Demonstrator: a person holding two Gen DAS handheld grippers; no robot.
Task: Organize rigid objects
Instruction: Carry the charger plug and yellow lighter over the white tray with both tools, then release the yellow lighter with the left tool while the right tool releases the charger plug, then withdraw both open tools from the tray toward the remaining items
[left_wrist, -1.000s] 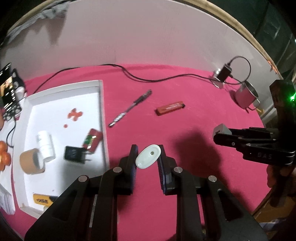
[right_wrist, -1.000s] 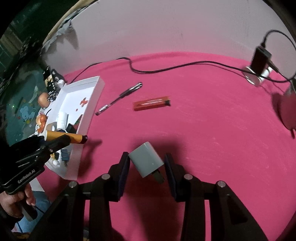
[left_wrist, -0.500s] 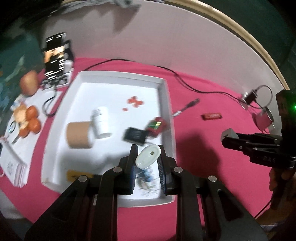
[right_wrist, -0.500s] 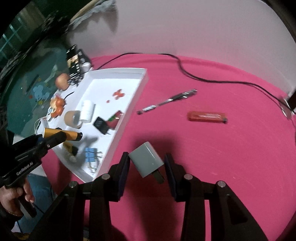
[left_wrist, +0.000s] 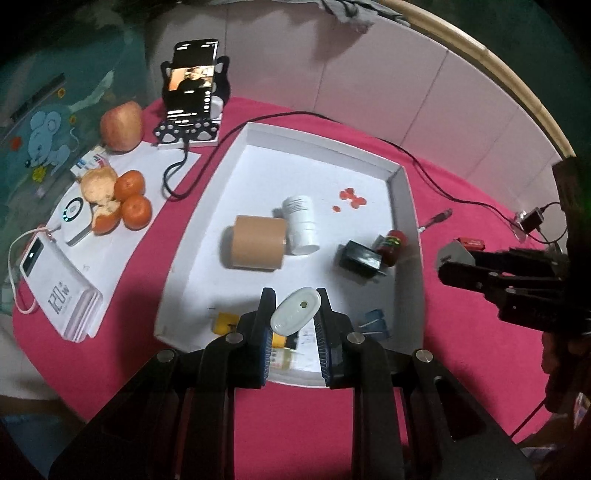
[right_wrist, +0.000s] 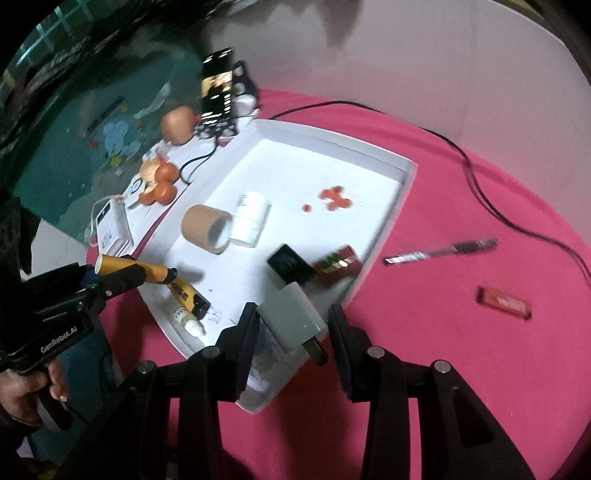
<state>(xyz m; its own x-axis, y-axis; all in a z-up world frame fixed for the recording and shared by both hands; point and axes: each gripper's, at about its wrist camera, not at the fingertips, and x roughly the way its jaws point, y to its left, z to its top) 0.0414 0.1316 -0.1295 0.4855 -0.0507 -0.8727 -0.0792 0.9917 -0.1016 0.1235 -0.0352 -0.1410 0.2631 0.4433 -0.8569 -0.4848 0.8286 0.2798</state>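
Note:
My left gripper (left_wrist: 293, 317) is shut on a small white oval case (left_wrist: 295, 310) and holds it above the near end of the white tray (left_wrist: 406, 206). My right gripper (right_wrist: 293, 325) is shut on a grey plug adapter (right_wrist: 291, 317), held above the tray's near right corner (right_wrist: 402, 192). In the tray lie a brown tape roll (left_wrist: 258, 242), a white bottle (left_wrist: 301, 225), a black charger (left_wrist: 360, 258), a red cube (left_wrist: 391, 242) and small items. A pen (right_wrist: 439, 253) and a red lighter (right_wrist: 504, 301) lie on the pink cloth.
Left of the tray are oranges (left_wrist: 125, 201), an apple (left_wrist: 122, 125), a phone on a stand (left_wrist: 192, 88) and a white power bank (left_wrist: 55, 280). A black cable (right_wrist: 480, 184) crosses the cloth. The white wall stands behind.
Both grippers have swung left from the open pink cloth to over the tray, each still holding its object. The tray now fills the middle of both views.

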